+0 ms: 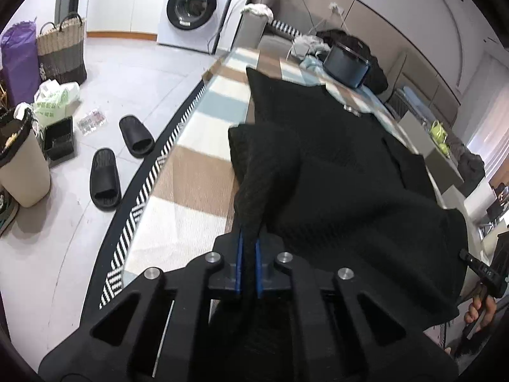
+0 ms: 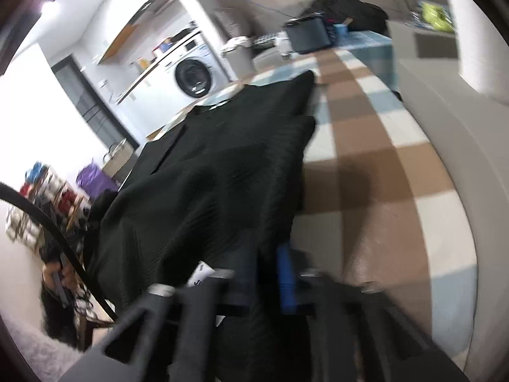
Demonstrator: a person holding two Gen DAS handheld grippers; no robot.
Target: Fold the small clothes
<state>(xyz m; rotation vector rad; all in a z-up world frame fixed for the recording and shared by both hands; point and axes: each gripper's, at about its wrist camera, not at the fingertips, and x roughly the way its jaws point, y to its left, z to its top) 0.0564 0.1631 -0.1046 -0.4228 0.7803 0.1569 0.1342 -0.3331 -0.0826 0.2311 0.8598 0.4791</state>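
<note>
Left gripper [image 1: 248, 242] clamped on near hem of black ribbed knit garment [image 1: 334, 159]; right gripper [image 2: 270, 267] clamped likewise. Garment runs lengthwise away from fingers across checked brown-white-blue tablecloth [image 1: 197, 165]. Both hands equally near.

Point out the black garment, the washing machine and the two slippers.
black garment [image 1: 343, 165], left wrist view, ribbed middle.
washing machine [image 1: 191, 6], left wrist view, door glass.
slippers [image 1: 105, 176], left wrist view, nearer slipper's strap.
</note>
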